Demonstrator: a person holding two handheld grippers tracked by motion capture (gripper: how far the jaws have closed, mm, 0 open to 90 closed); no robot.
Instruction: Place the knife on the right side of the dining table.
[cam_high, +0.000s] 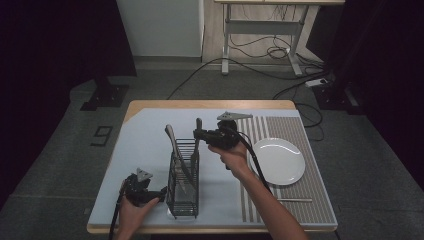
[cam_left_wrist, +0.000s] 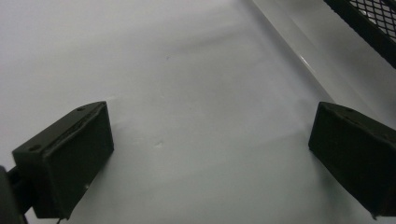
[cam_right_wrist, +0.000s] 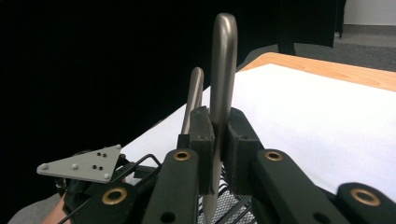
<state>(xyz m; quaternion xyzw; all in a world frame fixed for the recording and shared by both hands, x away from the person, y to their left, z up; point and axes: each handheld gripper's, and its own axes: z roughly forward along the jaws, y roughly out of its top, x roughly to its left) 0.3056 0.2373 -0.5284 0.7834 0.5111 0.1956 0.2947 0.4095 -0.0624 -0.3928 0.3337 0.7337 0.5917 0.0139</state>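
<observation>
The right claw (cam_right_wrist: 217, 140) is squeezing a knife (cam_right_wrist: 223, 65) over the rack (cam_high: 183, 180). One knife (cam_high: 172, 142) is standing inside at 12 o'clock already. The left claw (cam_left_wrist: 210, 154) is gaping, holding nothing.

Black right gripper (cam_high: 199, 134), brass-ringed pivots, grey three-cornered plate, thick black trailing cable.

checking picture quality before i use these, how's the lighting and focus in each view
High view: table evenly lit, surroundings dark, plate shows mild glare. Left gripper view: white surface washed out, mesh rack corner soft. Right gripper view: right gripper and the knife handle it holds are sharp against a black background.
</observation>
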